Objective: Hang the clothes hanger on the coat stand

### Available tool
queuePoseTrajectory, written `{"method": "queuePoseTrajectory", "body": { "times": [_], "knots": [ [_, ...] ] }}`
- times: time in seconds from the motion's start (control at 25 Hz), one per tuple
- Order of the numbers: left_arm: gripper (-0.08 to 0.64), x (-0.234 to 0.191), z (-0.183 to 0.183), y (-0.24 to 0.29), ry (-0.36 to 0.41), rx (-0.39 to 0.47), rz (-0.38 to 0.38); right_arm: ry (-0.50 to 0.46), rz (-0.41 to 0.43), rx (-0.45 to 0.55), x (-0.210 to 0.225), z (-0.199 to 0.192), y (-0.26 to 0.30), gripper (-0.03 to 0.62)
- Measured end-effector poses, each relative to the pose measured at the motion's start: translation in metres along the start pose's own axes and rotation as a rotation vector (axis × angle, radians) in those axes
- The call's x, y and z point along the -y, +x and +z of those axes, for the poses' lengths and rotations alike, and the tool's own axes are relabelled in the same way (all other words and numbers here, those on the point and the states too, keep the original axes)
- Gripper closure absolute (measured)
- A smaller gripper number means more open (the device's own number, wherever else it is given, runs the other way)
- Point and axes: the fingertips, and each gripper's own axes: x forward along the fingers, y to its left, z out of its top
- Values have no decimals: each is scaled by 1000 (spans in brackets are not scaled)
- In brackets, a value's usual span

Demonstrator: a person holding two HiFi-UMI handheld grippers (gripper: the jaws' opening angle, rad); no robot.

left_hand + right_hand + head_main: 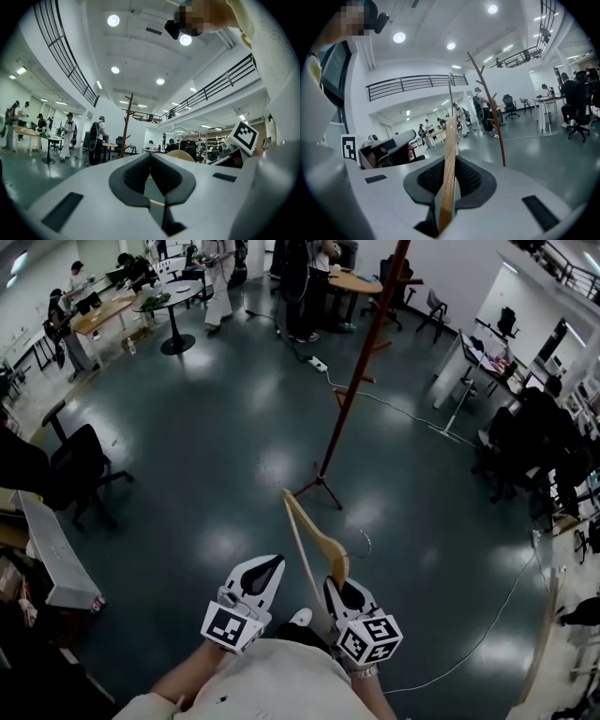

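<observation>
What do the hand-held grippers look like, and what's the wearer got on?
The left hand-held gripper and right hand-held gripper match: white moulded shells tapering to two jaws, lined with dark ribbed pads, with black recessed slots on top. Each carries a white cube with black square markers. No cables show on them. The person wears a pale cream top.

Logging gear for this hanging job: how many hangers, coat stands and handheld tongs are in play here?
Pale wooden clothes hanger: 1
Reddish-brown coat stand: 1
White handheld tongs, left tongs and right tongs: 2
Total: 4
</observation>
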Motion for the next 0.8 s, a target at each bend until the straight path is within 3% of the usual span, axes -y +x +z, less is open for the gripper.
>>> {"method": "queuePoseTrajectory", "body": {
  "times": [0.28,0.36,0.52,0.8],
  "knots": [
    [548,17,13,46,16,45,113,-42,63,-16,61,31,-1,523],
    [548,21,13,52,29,34,120,-18,66,-19,72,33,-1,523],
    [548,11,28,68,49,107,124,-6,76,-20,80,38,9,523],
    [548,-24,18,132,-5,89,120,-37,88,-32,108,75,46,523]
  ]
}}
